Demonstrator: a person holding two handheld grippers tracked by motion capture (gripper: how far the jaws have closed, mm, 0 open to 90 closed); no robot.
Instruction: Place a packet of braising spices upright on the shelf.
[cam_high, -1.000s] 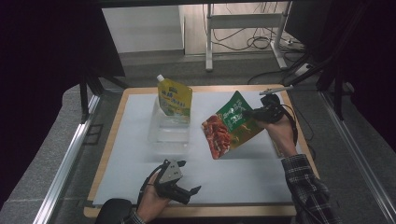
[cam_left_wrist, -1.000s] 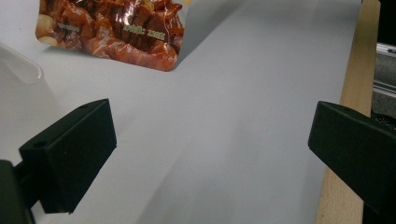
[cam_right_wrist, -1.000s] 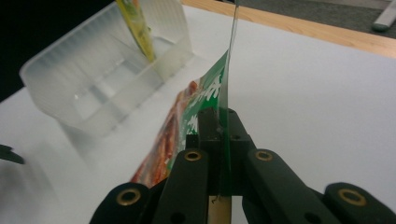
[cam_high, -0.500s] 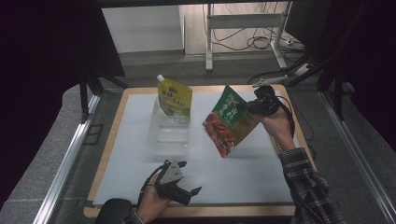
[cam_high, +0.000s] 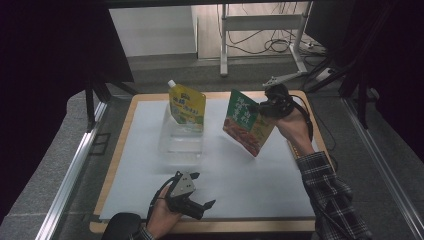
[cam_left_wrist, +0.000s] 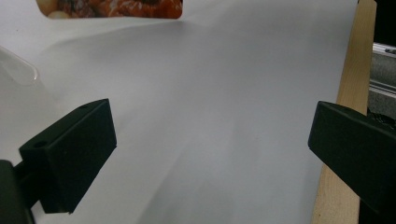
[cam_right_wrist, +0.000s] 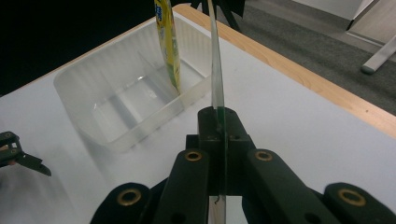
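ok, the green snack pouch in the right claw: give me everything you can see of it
The green snack pouch is a flat, glossy plastic packet: green upper part with pale lettering, reddish food picture across the lower part. It hangs tilted in the air above the white mat, clear of it, to the right of the clear plastic tub. The right claw is shut on its upper right edge; the right gripper view shows it edge-on, pinched between the jaws. Its lower edge shows in the left gripper view. Nothing else touches it.

- My right gripper (cam_right_wrist: 219, 116): jaws clamped on thin pouch edge (cam_right_wrist: 215, 60), held upright.
- Clear tub (cam_right_wrist: 126, 100) w/ yellow pouch (cam_right_wrist: 167, 42) inside, nr bench's far edge (cam_right_wrist: 299, 74).
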